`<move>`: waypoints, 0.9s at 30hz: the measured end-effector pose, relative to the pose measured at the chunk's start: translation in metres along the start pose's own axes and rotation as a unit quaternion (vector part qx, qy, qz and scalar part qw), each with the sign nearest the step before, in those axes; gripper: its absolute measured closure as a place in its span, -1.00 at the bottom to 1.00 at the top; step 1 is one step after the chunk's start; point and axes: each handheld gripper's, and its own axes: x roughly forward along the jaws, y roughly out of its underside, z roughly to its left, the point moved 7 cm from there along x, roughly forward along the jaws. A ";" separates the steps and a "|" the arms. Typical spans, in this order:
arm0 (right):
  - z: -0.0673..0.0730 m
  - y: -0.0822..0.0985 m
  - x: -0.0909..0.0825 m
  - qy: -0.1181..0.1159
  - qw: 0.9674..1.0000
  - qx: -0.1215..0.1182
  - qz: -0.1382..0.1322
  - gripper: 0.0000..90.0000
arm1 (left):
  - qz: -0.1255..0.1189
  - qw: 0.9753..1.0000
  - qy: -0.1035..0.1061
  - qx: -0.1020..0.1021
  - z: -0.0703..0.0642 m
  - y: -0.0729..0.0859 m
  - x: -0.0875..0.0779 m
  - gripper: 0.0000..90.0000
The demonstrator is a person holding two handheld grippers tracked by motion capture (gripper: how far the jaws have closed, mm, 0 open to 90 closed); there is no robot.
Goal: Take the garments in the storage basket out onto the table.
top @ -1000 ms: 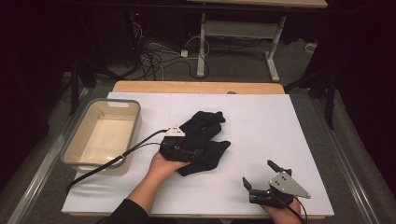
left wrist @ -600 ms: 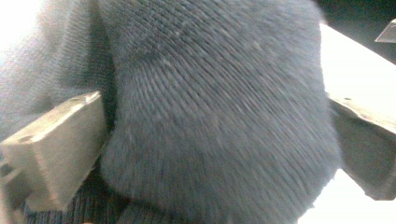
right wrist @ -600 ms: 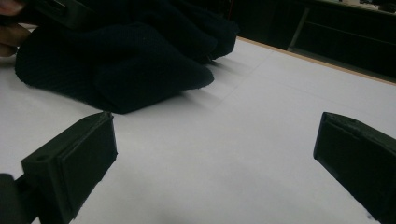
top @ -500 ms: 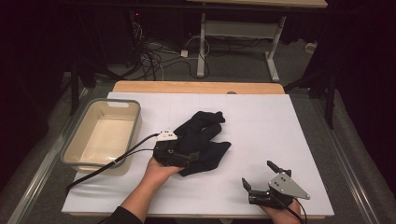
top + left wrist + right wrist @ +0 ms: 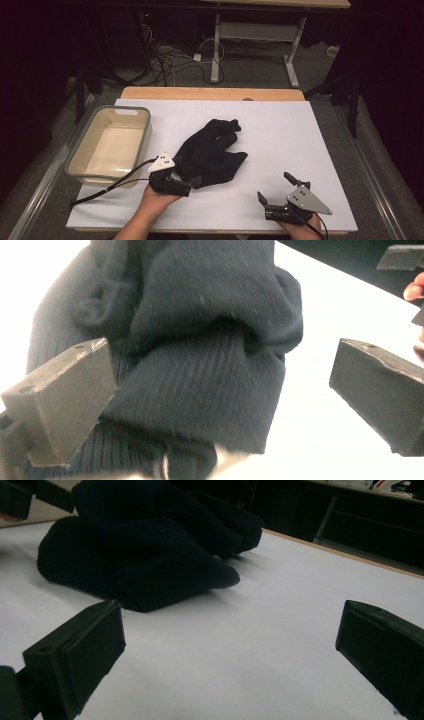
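We see the white table lit bright from above amid a dim, near-black room, its surface blown out to glare in the left gripper view, where the dark cloth is slightly motion-blurred, while the right gripper view is dimmer with soft shadows.

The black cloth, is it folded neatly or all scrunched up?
Scrunched up. The black cloth lies in a lumpy, creased heap on the white table.
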 end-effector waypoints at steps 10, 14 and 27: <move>0.010 -0.002 0.005 -0.013 1.000 -0.002 0.002 -1.00 | -0.031 0.999 0.000 -0.010 -0.008 0.018 -0.022 -1.00; 0.016 -0.004 0.012 -0.024 1.000 -0.006 0.004 -1.00 | -0.041 0.999 -0.012 -0.005 -0.009 0.021 -0.034 -1.00; 0.050 -0.037 0.066 -0.099 0.995 0.016 -0.005 -1.00 | -0.029 0.997 -0.067 0.002 -0.003 0.042 -0.063 -1.00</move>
